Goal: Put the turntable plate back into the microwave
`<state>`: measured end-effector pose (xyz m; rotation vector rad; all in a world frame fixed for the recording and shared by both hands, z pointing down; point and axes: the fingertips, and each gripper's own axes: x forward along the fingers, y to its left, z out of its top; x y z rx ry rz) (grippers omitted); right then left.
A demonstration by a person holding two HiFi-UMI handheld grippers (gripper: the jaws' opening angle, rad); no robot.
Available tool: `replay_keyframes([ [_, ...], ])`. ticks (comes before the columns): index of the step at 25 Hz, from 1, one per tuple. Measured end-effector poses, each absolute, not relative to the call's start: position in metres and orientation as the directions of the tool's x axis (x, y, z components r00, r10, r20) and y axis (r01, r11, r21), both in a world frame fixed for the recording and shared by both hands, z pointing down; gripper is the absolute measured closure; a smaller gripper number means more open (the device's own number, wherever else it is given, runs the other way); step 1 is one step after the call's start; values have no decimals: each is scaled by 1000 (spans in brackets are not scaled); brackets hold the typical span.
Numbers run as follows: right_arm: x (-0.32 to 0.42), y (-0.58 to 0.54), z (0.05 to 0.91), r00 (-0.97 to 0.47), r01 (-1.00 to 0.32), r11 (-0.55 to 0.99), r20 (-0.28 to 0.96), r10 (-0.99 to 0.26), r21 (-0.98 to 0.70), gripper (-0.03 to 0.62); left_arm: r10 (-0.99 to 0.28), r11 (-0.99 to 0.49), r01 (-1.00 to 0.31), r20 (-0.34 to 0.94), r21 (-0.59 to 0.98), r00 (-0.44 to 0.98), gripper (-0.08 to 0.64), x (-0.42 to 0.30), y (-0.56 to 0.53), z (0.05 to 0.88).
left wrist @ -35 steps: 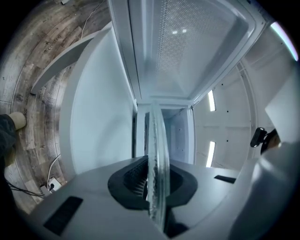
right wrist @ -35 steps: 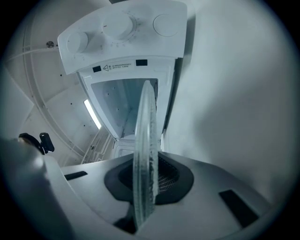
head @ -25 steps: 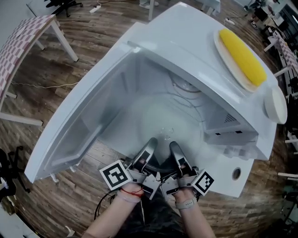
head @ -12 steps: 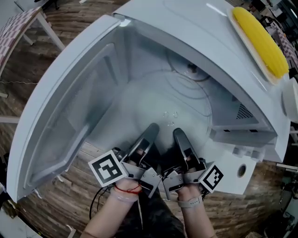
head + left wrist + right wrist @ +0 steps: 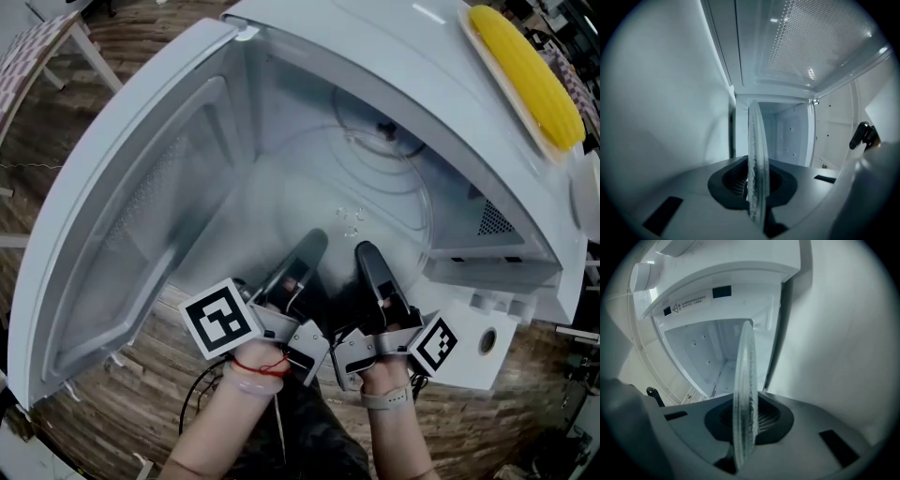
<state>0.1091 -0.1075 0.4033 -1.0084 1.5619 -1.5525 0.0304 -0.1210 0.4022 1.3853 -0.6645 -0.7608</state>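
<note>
Left gripper: jaws clamped on the near rim of the turntable plate. Right gripper: just beside it, clamped on the same rim. Plate: clear glass, reaching from both grippers into the cavity of the open microwave; door swung left.

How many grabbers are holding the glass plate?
2. The left hand-held gripper is shut on the glass plate's near rim. The right hand-held gripper is shut on the rim right beside it, at the microwave's open front.
</note>
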Motion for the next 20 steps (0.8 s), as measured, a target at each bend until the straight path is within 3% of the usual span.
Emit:
replay_keyframes([
  [20, 115, -127, 396, -443, -73, 15, 18, -896, -997, 551, -798, -25, 77, -66, 997, 599, 531, 34, -141, 394],
])
